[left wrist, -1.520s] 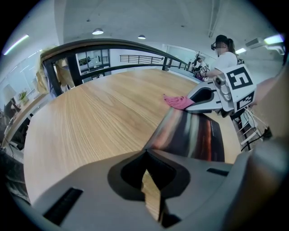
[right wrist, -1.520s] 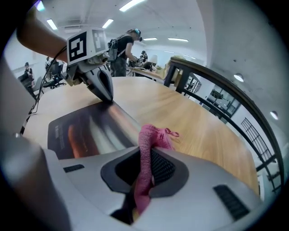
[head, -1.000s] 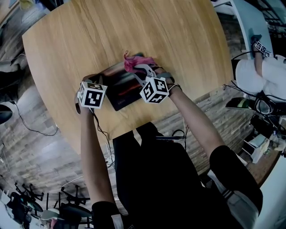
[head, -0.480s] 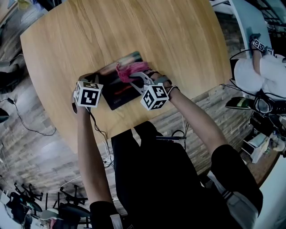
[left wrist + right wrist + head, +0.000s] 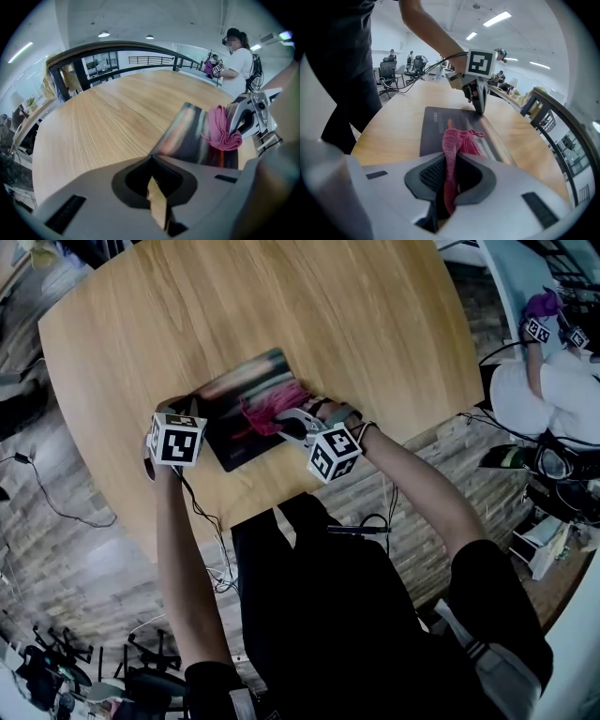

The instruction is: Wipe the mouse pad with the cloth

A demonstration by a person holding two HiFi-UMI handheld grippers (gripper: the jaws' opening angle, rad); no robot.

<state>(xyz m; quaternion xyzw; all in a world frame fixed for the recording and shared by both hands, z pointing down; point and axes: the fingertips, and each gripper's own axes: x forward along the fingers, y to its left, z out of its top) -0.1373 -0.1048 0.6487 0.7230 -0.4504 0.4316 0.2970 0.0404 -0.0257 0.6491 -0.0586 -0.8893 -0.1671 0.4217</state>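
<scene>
The mouse pad (image 5: 234, 399) is a dark rectangle with streaks of reddish and pale print. It lies flat on the wooden worktop (image 5: 356, 306), close to the near edge and turned at an angle to it. The cloth (image 5: 267, 411) is a pink knitted rag, bunched up and pinched between the jaws of the right gripper (image 5: 286, 418). Its loose end rests on the middle of the pad. The left gripper (image 5: 192, 411) meets the pad at its left corner and seems to press on the edge there, though I can't quite tell.
</scene>
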